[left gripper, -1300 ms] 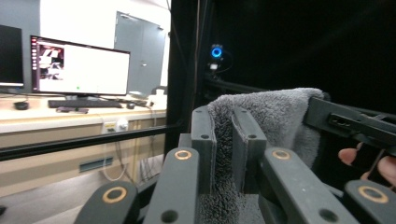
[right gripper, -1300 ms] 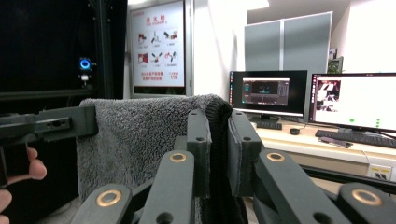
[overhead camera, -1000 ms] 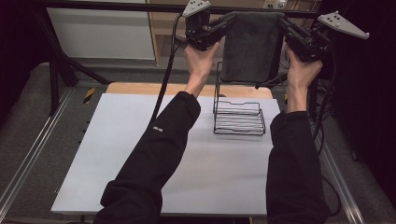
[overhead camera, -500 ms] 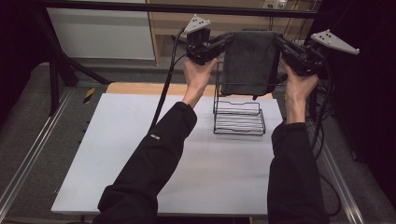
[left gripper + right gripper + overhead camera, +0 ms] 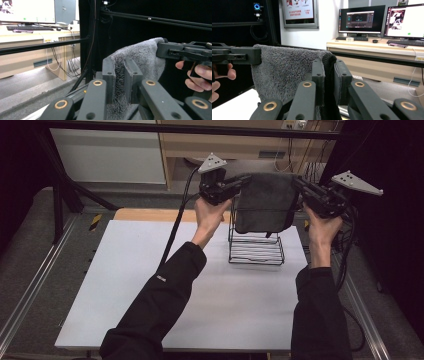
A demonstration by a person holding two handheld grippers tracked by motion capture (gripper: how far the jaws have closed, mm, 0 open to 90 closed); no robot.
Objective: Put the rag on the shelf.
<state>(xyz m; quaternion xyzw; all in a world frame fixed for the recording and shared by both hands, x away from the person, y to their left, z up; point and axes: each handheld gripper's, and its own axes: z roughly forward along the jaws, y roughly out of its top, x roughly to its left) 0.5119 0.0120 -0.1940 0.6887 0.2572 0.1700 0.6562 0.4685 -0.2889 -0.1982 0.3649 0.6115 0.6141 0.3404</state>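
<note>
A dark grey towel (image 5: 264, 202) hangs stretched between my two grippers, above the black wire rack (image 5: 256, 249) at the table's far right. My left gripper (image 5: 244, 181) is shut on the towel's left top corner. In the left gripper view the fluffy towel (image 5: 140, 60) is pinched between the jaws of the left gripper (image 5: 119, 77). My right gripper (image 5: 299, 184) is shut on the right top corner. In the right gripper view the towel (image 5: 287, 67) spreads away from the right gripper (image 5: 327, 77) toward the other gripper (image 5: 239, 56). The towel's lower edge hides the rack's upper part.
The white table top (image 5: 150, 285) has a wooden strip (image 5: 155, 215) along its far edge. Metal rails (image 5: 30, 290) run along both sides of the table. A black frame bar (image 5: 200, 127) crosses overhead at the back, with a desk and monitors (image 5: 362, 17) behind.
Both grippers have come down with the towel held taut between them, so its lower edge now hangs over the top of the wire rack.
</note>
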